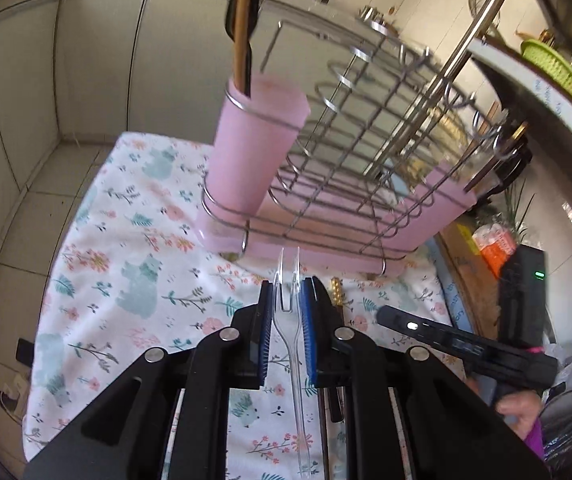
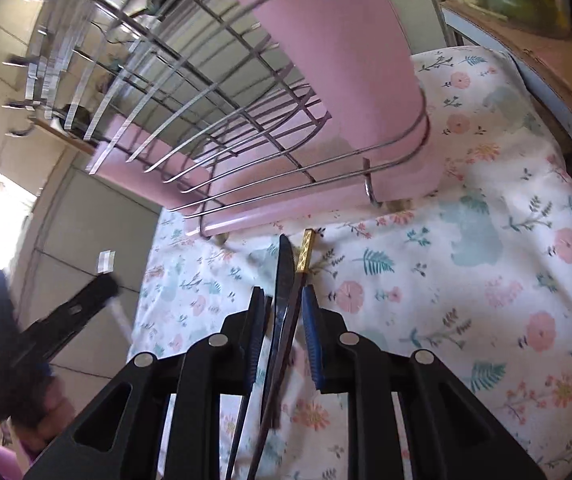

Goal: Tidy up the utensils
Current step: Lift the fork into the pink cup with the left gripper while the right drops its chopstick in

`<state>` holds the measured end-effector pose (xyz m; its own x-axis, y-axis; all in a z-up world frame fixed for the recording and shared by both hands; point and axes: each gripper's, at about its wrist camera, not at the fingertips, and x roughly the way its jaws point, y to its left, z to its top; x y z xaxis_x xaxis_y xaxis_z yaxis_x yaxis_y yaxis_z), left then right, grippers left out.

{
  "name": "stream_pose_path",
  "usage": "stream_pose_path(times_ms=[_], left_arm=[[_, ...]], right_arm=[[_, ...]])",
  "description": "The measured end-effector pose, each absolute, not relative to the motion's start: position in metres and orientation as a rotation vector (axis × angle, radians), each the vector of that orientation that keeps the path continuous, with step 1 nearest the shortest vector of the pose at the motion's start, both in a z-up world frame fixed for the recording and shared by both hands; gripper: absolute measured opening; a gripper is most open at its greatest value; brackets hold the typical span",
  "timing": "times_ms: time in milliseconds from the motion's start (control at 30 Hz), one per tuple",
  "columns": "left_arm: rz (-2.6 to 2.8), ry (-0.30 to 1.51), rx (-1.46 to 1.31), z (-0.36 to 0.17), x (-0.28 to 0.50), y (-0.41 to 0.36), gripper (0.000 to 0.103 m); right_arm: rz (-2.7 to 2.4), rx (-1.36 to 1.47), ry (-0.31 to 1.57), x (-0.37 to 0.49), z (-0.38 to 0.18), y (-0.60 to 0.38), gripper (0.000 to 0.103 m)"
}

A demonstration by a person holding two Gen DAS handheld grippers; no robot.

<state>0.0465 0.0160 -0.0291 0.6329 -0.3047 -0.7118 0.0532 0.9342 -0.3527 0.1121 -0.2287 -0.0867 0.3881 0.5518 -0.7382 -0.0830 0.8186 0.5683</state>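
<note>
L gripper point(image 1: 289, 312) is narrow and pinched on a clear plastic fork point(image 1: 292, 320), tines pointing fwd toward the wire dish rack point(image 1: 366, 152); it's held by the neck so the long handle trails back under the jaws and the tined end is free to drop in first. Just ahead and a bit left stands the pink utensil cup point(image 1: 253, 152) at the rack's corner, already holding a wooden-handled utensil point(image 1: 242, 28) upright (likely the fork's destination, judging by the aim). The rack sits on a floral cloth point(image 1: 125, 240), prob. there to catch drips and keep things from sliding. Further right, the R gripper point(image 2: 283, 312) is also narrow, jaws around a dark table knife point(image 2: 281, 292) and a gold-tipped chopstick point(image 2: 306, 252) lying together lengthwise; can't tell if the pads truly press on them or just flank them, nor if they're off the cloth. A second pink cup point(image 2: 346, 60) at the rack's other end is nearest that side.
</note>
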Motion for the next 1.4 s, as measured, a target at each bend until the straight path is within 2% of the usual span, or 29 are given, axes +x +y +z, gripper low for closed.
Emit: stream_pose_path(times_ms=[400,633,867,1400], left_arm=[[-0.262,0.769,-0.343,-0.014,0.037,0.046,0.013],[-0.261,0.744,-0.357,-0.008,0.036,0.059,0.013],[-0.246,0.687,-0.348,0.005,0.032,0.066,0.013],[-0.207,0.547,-0.297,0.058,0.018,0.064,0.013]], right_arm=[[0.205,0.304,1.167,0.148,-0.111,-0.182,0.012],[0.231,0.372,1.111,0.137,-0.109,-0.19,0.007],[0.282,0.442,0.946,0.104,-0.068,-0.216,0.006],[0.287,0.424,0.427,0.039,0.061,-0.275,0.006]])
